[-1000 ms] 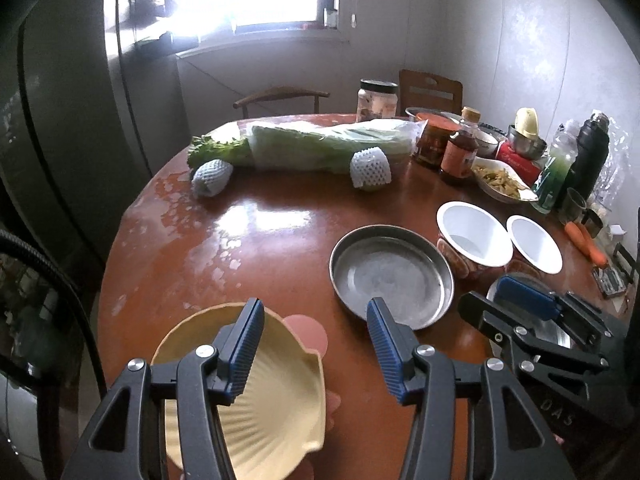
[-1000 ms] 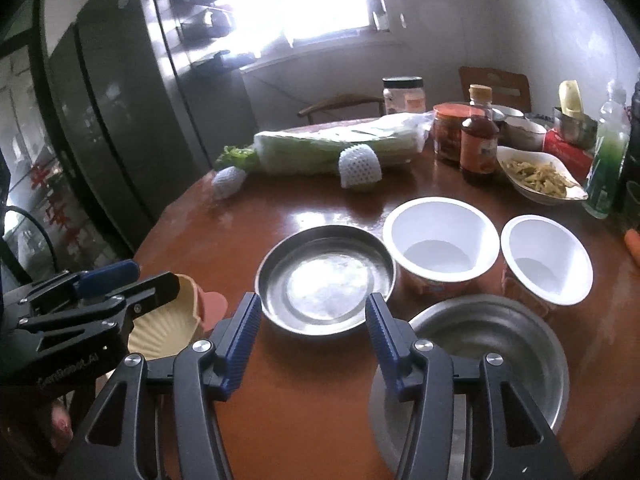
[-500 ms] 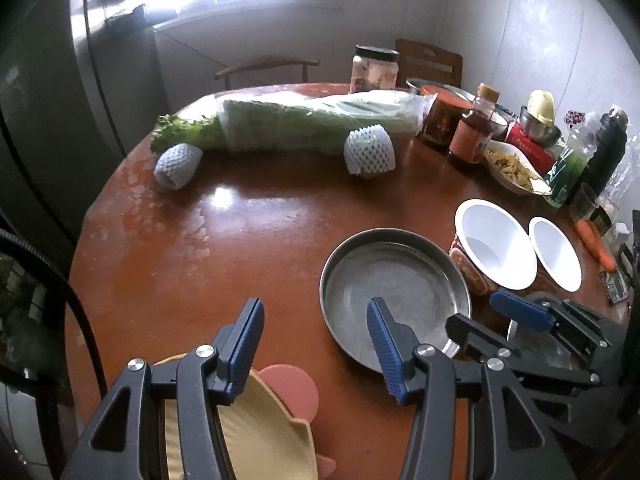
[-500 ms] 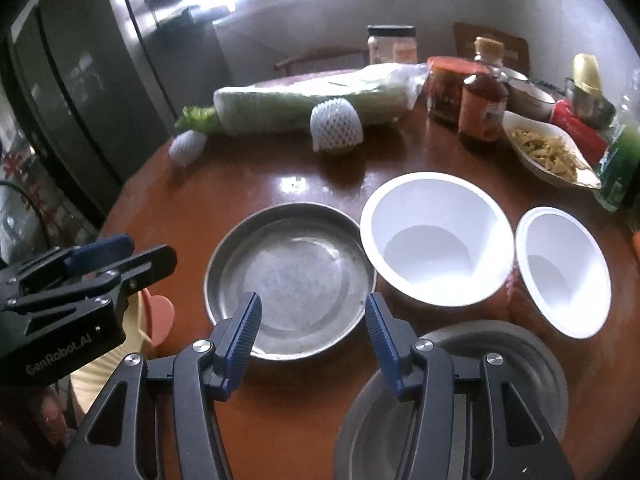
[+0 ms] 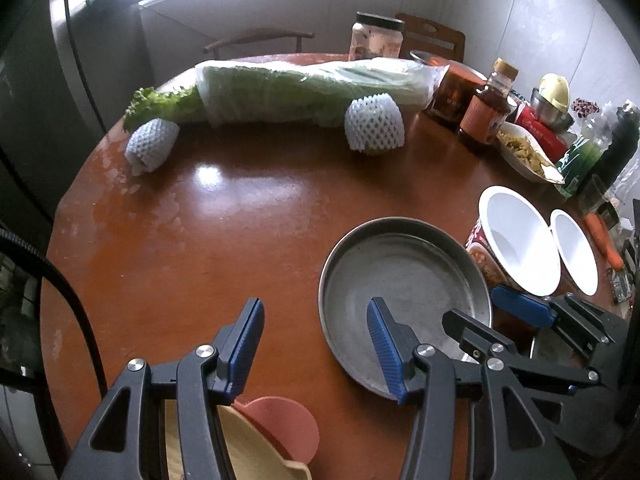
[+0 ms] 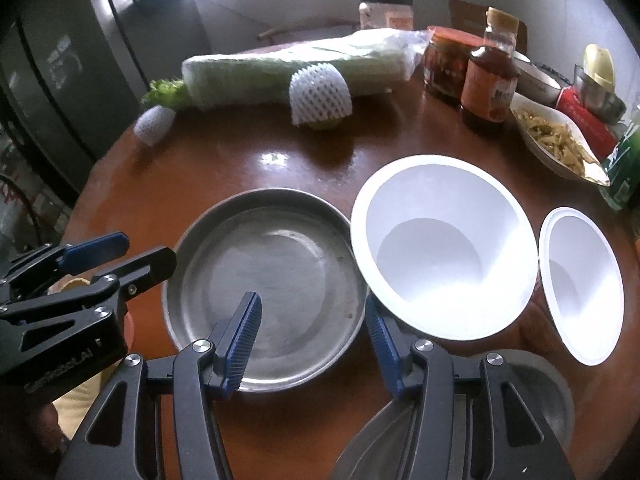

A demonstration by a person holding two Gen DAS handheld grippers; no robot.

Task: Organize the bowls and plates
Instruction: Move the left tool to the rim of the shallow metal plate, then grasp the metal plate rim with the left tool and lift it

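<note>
Approach step: left gripper (image 5: 316,344) and right gripper (image 6: 312,344) both part-open, empty, above round shallow steel plate (image 6: 264,280) near table's (image 5: 200,220) front edge. Next: lower, pinch rim.

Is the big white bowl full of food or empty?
Empty. The big white bowl stands upright on the table, and the right wrist view shows its clean white inside right down to the bare bottom.
</note>
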